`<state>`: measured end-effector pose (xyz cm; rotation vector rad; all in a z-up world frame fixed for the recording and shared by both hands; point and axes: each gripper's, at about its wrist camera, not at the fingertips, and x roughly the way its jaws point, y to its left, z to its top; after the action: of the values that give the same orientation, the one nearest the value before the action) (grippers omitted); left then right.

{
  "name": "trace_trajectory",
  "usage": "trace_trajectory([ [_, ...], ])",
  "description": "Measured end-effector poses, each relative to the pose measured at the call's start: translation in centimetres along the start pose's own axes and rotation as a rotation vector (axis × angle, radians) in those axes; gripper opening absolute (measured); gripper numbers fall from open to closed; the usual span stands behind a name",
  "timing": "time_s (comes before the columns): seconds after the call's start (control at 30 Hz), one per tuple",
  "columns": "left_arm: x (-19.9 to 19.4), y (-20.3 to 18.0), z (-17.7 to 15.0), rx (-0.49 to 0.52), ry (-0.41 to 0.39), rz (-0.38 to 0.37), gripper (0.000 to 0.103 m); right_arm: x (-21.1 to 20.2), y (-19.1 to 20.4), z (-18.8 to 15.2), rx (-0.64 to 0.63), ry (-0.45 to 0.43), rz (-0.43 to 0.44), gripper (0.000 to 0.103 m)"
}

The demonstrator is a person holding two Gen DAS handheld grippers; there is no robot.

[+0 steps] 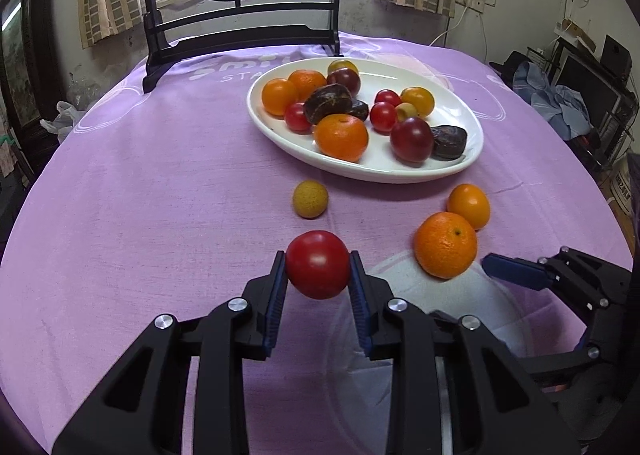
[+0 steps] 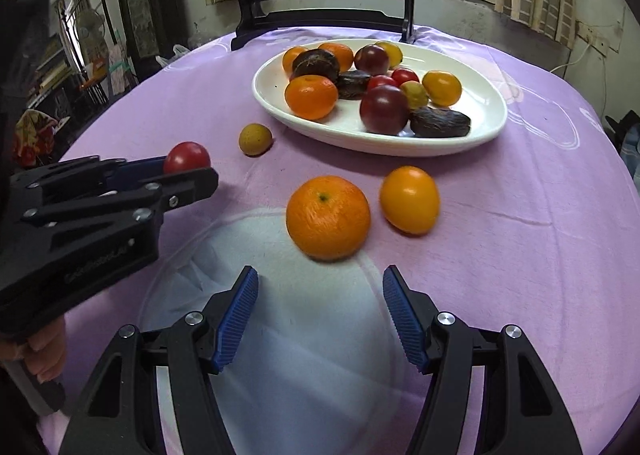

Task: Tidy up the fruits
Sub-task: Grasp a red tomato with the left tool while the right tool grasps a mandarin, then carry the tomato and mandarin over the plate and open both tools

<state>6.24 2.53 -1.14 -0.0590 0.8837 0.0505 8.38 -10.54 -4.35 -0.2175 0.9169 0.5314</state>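
My left gripper [image 1: 318,261] is shut on a red tomato [image 1: 317,263] and holds it above the purple cloth; it also shows in the right wrist view [image 2: 187,157]. A white oval plate [image 1: 460,169] behind it holds several oranges, tomatoes, plums and dark fruits. A small yellow-green fruit [image 1: 310,199], a mandarin [image 1: 445,245] and a smooth orange fruit [image 1: 469,205] lie loose on the cloth in front of the plate. My right gripper [image 2: 320,287] is open and empty, just short of the mandarin [image 2: 328,217], with the smooth orange fruit [image 2: 409,199] to its right.
A black wooden stand with a round painted screen [image 1: 240,35] stands at the back of the table behind the plate [image 2: 480,137]. The round table's edge curves away left and right. A person's hand [image 2: 44,351] holds the left gripper's handle.
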Motion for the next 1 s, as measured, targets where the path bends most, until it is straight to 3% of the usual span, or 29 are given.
trace_trajectory([
  [0.2, 0.3, 1.4, 0.4, -0.032, 0.006, 0.027, 0.029, 1.5, 0.7, 1.6, -0.010, -0.004, -0.063, 0.064],
  [0.3, 0.5, 2.0, 0.4, -0.043, 0.009, 0.043, 0.029, 1.6, 0.7, 1.9, -0.001, -0.017, -0.077, 0.045],
  [0.33, 0.6, 2.1, 0.4, -0.046, 0.013, 0.041, 0.029, 1.6, 0.6, 2.1, 0.004, -0.020, -0.090, 0.044],
  [0.53, 0.9, 1.9, 0.2, -0.049, 0.023, 0.035, 0.029, -0.4, -0.3, 1.4, 0.035, -0.037, -0.073, 0.043],
  [0.7, 0.4, 1.6, 0.9, -0.095, 0.032, -0.016, 0.029, -4.4, -2.6, 1.6, 0.054, -0.148, -0.078, 0.043],
  [0.83, 0.2, 0.4, 3.5, -0.056, 0.027, -0.014, 0.029, -5.9, -4.7, 3.1, 0.054, -0.218, -0.113, 0.043],
  [1.0, 0.7, -1.1, 9.3, -0.022, -0.009, -0.004, 0.029, -5.1, -6.7, 5.9, 0.084, -0.250, -0.109, 0.043],
])
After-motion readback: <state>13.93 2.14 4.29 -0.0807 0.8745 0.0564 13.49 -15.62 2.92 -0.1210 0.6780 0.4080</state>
